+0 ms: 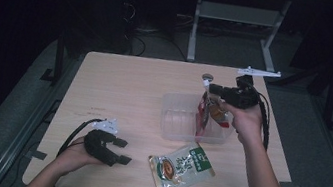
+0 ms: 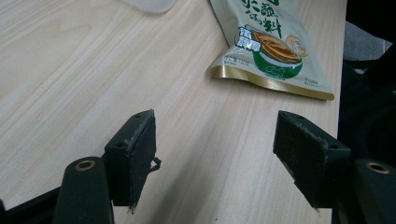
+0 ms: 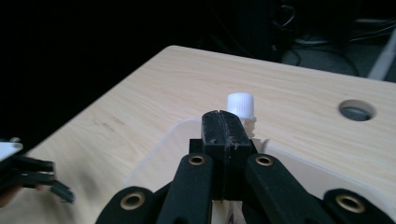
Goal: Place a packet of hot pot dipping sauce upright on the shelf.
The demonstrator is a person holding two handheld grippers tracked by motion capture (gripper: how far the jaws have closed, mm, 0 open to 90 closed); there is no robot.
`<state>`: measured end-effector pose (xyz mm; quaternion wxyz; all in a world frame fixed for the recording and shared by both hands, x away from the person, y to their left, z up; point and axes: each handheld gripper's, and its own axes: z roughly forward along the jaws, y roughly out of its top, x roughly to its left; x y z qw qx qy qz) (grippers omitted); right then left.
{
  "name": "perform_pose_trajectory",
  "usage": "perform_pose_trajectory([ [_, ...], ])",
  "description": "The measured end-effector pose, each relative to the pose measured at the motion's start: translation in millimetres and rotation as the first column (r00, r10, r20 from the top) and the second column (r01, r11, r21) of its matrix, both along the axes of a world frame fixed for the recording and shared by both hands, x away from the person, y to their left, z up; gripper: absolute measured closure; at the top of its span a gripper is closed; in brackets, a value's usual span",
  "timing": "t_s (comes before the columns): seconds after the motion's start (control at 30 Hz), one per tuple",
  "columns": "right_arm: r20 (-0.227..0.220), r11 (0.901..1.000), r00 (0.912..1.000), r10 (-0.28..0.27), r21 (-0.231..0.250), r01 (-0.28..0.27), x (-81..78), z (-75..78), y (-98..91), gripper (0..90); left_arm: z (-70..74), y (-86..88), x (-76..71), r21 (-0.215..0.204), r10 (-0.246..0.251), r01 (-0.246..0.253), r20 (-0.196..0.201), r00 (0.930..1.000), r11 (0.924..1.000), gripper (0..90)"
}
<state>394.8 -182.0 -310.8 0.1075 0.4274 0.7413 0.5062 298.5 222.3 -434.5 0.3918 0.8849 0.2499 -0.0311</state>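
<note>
Hands work at the two ends of the table [image 1: 121,81]; at near left the left gripper [image 1: 123,151] rests low over the wood with its jaws standing wide and nothing between them; the green-and-cream food pouch [image 1: 182,164] lies flat just to its right at the near edge, long axis slanting from near left to far right, its gold-edged bottom seam towards that gripper in the left gripper view [image 2: 275,42]; this hand is plainly the nearer one for picking it up. Further right sits the clear plastic tub [image 1: 178,120]; above its right end the right gripper [image 1: 211,87] is clamped tight on the neck of a red spouted pouch [image 1: 213,112], which hangs upright, white cap [image 3: 241,103] up, bottom inside the tub; lowering straight down looks like the coming move.
</note>
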Motion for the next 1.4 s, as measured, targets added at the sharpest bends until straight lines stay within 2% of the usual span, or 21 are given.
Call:
perform_pose_trajectory([
  [0.03, 0.006, 0.9997, 0.9999, -0.015, -0.019, 0.015, -1.8, 0.6, -1.5, 90.0, 0.0, 0.1, -0.2, 0.000, 0.000, 0.000, 0.000, 1.0000, 1.0000, 29.6],
  [0.13, 0.012, 0.9997, 0.9996, -0.025, -0.005, 0.025, -3.8, 1.3, -13.8, 89.5, -0.8, 0.1, 1.1, 0.006, -0.004, 0.004, 0.009, 1.0000, 1.0000, 29.6],
  [0.27, -0.001, 0.9989, 0.9992, -0.040, -0.024, 0.040, -5.3, 0.2, -24.3, 81.5, -1.0, -1.5, 0.7, 0.010, -0.010, 0.010, 0.008, 0.9999, 0.9999, 29.6],
  [0.3, -0.006, 0.9992, 0.9996, -0.029, -0.029, 0.028, -5.5, -1.0, -26.9, 80.0, -1.2, -1.9, 0.1, 0.008, -0.007, 0.007, 0.001, 1.0000, 0.9999, 29.6],
  [0.43, -0.015, 0.9932, 0.9995, -0.029, -0.113, 0.027, -7.7, -6.0, -31.2, 78.0, -2.0, -2.4, 0.1, 0.010, -0.001, 0.002, -0.008, 1.0000, 0.9999, 29.5],
  [0.53, -0.042, 0.9868, 0.9989, -0.024, -0.161, 0.017, -9.9, -7.7, -33.1, 81.2, -2.1, -2.4, 0.5, 0.014, -0.005, 0.005, -0.006, 1.0000, 0.9999, 29.6],
  [0.63, -0.053, 0.9773, 0.9984, -0.019, -0.212, 0.008, -10.2, -2.7, -34.1, 83.6, -2.1, -2.4, 0.7, 0.019, -0.007, 0.007, -0.005, 1.0000, 0.9998, 29.5],
  [0.8, -0.106, 0.9591, 0.9944, 0.003, -0.281, -0.033, -8.8, 8.6, -32.4, 83.6, -2.0, -1.4, 0.5, 0.011, 0.001, -0.001, -0.003, 1.0000, 0.9999, 29.5],
  [0.87, -0.131, 0.9581, 0.9913, 0.010, -0.283, -0.047, -8.6, 10.8, -33.7, 84.6, -2.0, -1.0, 0.8, 0.011, 0.002, -0.002, -0.005, 1.0000, 0.9999, 29.5],
  [0.93, -0.137, 0.9565, 0.9906, -0.002, -0.289, -0.038, -8.7, 12.1, -35.5, 87.1, -1.9, -0.8, 0.7, 0.011, 0.004, -0.004, -0.007, 1.0000, 0.9999, 29.5],
  [1.03, -0.144, 0.9701, 0.9896, -0.009, -0.241, -0.026, -6.9, 12.9, -39.6, 88.6, -2.0, -1.1, 0.7, 0.009, 0.006, -0.006, -0.010, 0.9999, 0.9999, 29.5],
  [1.1, -0.140, 0.9745, 0.9900, -0.018, -0.224, -0.014, -5.0, 13.4, -38.9, 88.6, -2.1, -1.2, 1.0, 0.014, 0.005, -0.005, -0.010, 0.9999, 0.9999, 29.5],
  [1.2, -0.201, 0.9811, 0.9797, 0.004, -0.189, -0.043, -0.6, 7.8, -30.8, 88.2, -1.9, -1.2, 0.8, 0.015, 0.003, -0.003, -0.008, 1.0000, 0.9999, 29.6],
  [1.3, -0.216, 0.9730, 0.9762, 0.013, -0.222, -0.063, 0.1, -1.7, -17.3, 88.2, -1.6, -0.8, 0.6, 0.015, 0.005, -0.005, -0.012, 0.9999, 0.9999, 29.5],
  [1.33, -0.210, 0.9688, 0.9777, 0.010, -0.240, -0.061, 0.8, -5.2, -14.6, 88.2, -1.6, -0.5, 0.7, 0.016, 0.005, -0.005, -0.010, 0.9999, 0.9999, 29.6],
  [1.4, -0.212, 0.9688, 0.9772, 0.004, -0.241, -0.056, 2.1, -11.4, -12.2, 88.2, -1.5, -0.4, 0.0, 0.015, 0.009, -0.009, -0.013, 0.9999, 0.9999, 29.5],
])
